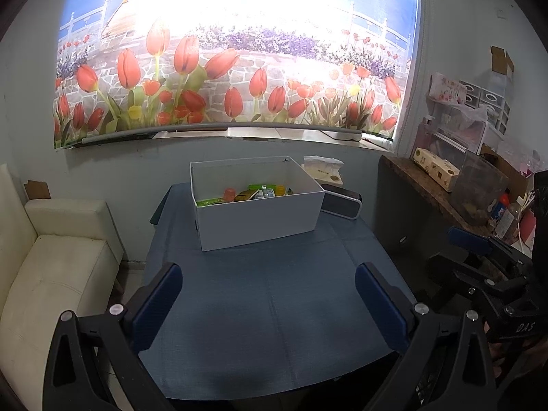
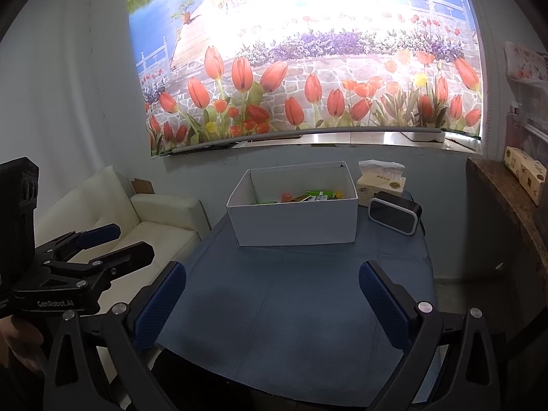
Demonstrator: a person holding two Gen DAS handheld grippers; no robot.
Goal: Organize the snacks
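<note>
Snacks (image 1: 253, 193) inside white box (image 1: 260, 219)

Table (image 1: 274, 308) w/ box (image 1: 260, 219), tissues (image 1: 323, 169), speaker (image 1: 340, 203).

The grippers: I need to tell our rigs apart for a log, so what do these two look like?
Both look like the same model. The left gripper and right gripper have black plastic frames with triangular cut-outs and silver rivets at the pivots. Their fingers are lined with dark blue textured pads. White lettering shows on the bodies: "GenRobot.AI" on the left, "DAS" on the right. No cables or sleeves are visible.
</note>
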